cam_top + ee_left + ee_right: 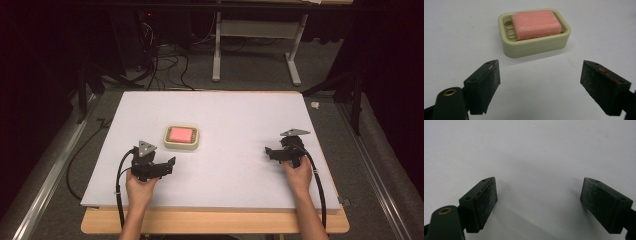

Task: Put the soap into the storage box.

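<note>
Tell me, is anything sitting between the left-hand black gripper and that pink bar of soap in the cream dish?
Nothing visible does. Between the left gripper, whose jaws stand apart, and the pink bar of soap lies bare white tabletop. The soap does rest inside the cream plastic dish, whose low rim surrounds it.

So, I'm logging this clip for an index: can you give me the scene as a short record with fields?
Surface: white rectangular board on a wooden table
Object: pink rectangular bar of soap lying in a cream plastic soap dish
Left tongs: jaws apart, nothing between them, pointed at the dish, short of it
Right tongs: jaws apart, nothing between them, over bare board
Contact: neither tongs touch the dish or soap
</note>
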The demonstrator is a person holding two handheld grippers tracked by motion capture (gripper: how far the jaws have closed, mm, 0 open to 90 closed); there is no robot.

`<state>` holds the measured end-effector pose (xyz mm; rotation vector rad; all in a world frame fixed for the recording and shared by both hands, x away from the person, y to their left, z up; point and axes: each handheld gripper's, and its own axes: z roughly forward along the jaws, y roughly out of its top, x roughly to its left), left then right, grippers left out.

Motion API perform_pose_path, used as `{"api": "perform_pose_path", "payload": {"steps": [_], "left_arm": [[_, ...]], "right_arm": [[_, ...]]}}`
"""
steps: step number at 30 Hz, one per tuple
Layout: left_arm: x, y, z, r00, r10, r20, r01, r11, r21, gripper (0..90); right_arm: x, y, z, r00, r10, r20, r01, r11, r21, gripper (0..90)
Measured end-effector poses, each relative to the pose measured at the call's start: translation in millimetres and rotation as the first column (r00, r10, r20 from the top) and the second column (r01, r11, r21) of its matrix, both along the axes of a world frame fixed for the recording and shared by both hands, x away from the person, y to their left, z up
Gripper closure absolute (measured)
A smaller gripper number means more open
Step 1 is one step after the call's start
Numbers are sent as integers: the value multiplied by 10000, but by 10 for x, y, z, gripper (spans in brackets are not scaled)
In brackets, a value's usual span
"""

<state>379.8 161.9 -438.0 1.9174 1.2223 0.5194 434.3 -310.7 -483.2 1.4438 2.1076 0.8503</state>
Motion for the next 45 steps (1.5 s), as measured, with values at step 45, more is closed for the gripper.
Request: {"api": "perform_pose_path", "payload": {"steps": [45], "left_arm": [[222, 114, -325, 9916, 1164, -557, -1148, 9929, 317, 181]], "right_arm": [[-2, 0, 1, 10000, 2, -9, -2, 10000, -11, 144]]}}
